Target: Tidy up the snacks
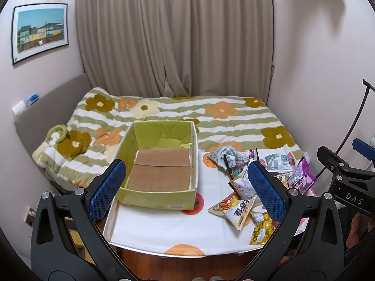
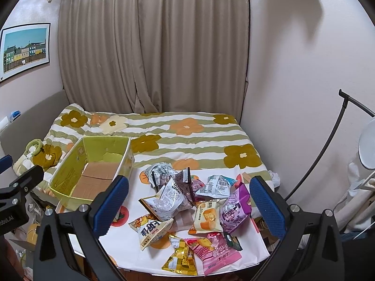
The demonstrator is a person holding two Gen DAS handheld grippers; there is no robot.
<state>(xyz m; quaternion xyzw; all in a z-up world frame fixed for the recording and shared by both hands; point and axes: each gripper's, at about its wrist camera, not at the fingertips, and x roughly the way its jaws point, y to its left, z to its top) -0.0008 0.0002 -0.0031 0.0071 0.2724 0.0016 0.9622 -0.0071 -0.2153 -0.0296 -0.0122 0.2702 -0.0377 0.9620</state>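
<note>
An empty green cardboard box (image 1: 161, 196) with a brown bottom stands on the left of a small table; it also shows in the right wrist view (image 2: 70, 161). A pile of several snack packets (image 2: 187, 206) lies on the table's right side, and shows in the left wrist view (image 1: 253, 182). My left gripper (image 1: 187, 187) is open and empty, held above the box's near end. My right gripper (image 2: 187, 206) is open and empty, held above the pile. A gold packet (image 2: 179, 257) and a pink packet (image 2: 216, 255) lie nearest me.
The table has a white cloth with orange fruit prints (image 1: 164, 229). Behind it is a bed with a striped flower quilt (image 2: 187, 135), then curtains (image 1: 173, 35). A lamp arm (image 2: 328, 147) stands at the right. The right gripper body (image 1: 346, 182) shows in the left wrist view.
</note>
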